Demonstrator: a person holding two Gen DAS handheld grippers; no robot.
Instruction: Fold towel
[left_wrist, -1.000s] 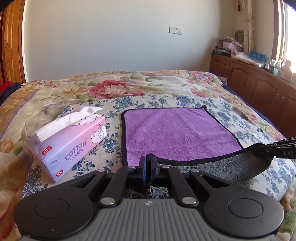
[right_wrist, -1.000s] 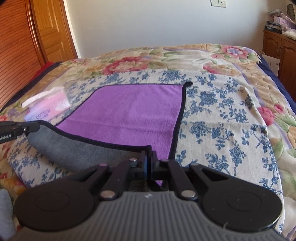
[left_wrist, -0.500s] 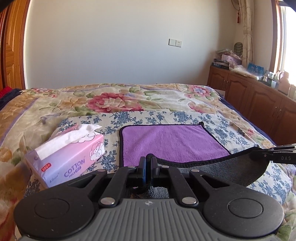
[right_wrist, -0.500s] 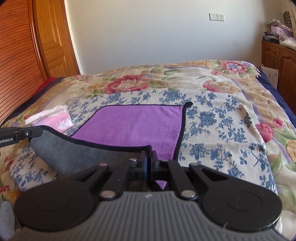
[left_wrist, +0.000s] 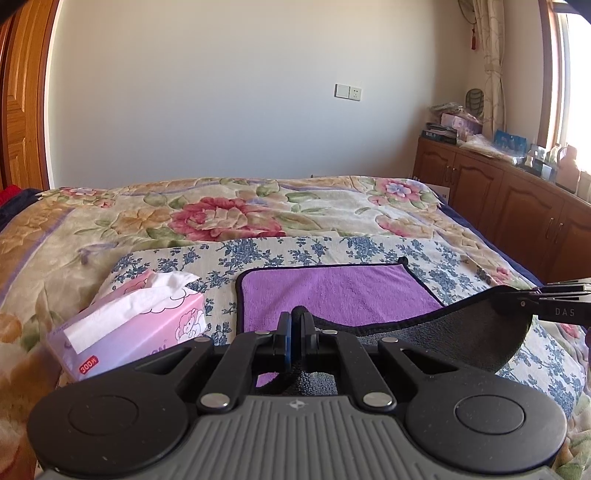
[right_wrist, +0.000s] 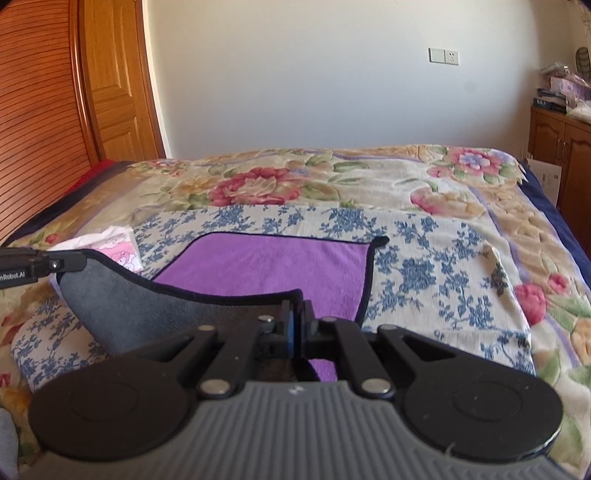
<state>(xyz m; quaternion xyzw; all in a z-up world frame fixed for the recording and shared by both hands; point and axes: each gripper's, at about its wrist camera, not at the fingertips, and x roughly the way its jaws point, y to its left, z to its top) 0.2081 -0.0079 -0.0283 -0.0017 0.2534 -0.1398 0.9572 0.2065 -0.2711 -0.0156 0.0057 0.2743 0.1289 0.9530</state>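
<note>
Near edge of the towel (left_wrist: 340, 291) is rising off the bed (left_wrist: 92, 236) compared with a second ago: more grey underside is showing and less purple top is lying flat, far edge resting on the blue-flowered cover toward the bed's middle. The first fold is getting under way; next the lifted edge likely needs carrying over to the far edge.

Left gripper (left_wrist: 293, 339) has its fingers clamped together on the near-left corner, right gripper (right_wrist: 295, 328) clamped on the near-right corner, the edge sagging between them.

Left wrist view is showing the tissue box (left_wrist: 136, 325) in full, just beside the towel's left edge, and the right gripper's tip biting the hem; right wrist view is showing only a sliver of the box but the whole right edge of the towel and bare bed beyond it
</note>
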